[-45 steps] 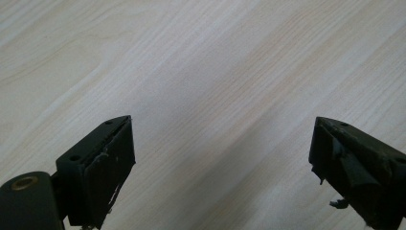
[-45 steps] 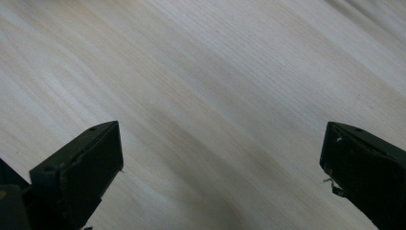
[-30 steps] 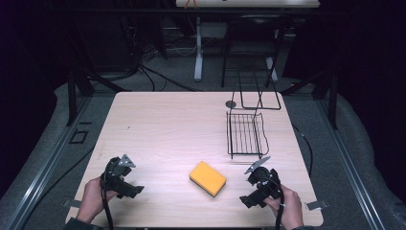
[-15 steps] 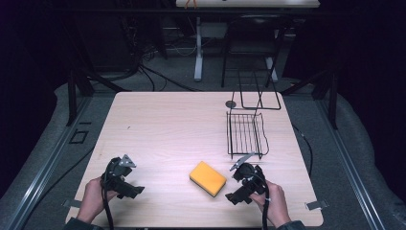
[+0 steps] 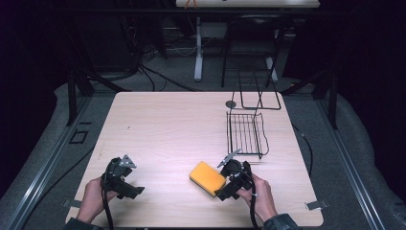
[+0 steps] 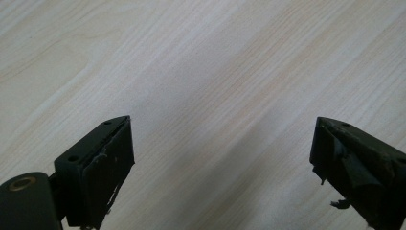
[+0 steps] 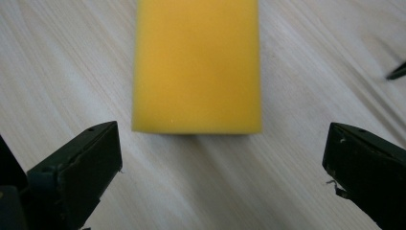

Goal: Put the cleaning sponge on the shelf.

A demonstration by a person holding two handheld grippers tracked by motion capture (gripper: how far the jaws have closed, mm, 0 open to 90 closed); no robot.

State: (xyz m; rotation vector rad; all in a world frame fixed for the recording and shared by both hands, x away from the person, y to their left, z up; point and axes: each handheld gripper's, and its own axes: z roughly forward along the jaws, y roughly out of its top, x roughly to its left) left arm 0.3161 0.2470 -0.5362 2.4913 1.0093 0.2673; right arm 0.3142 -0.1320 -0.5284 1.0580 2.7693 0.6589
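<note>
A yellow sponge (image 5: 207, 177) lies flat on the wooden table (image 5: 172, 129) near its front edge. In the right gripper view the sponge (image 7: 197, 64) sits just beyond the tips of my right gripper (image 7: 222, 160), whose jaws stand wide apart with nothing between them. In the high view that right gripper (image 5: 225, 189) is at the sponge's near right corner, held by a hand. My left gripper (image 5: 128, 189) rests at the front left, far from the sponge. Its own view shows the left gripper (image 6: 220, 153) open over bare wood.
A black wire rack (image 5: 245, 134) lies on the table's right side, just behind the right gripper. A taller wire frame (image 5: 258, 93) and a small dark disc (image 5: 231, 104) stand at the back right edge. Cables trail on the dark floor beyond.
My right gripper has moved left and forward from the front right corner up to the sponge. The left gripper has stayed where it was.
</note>
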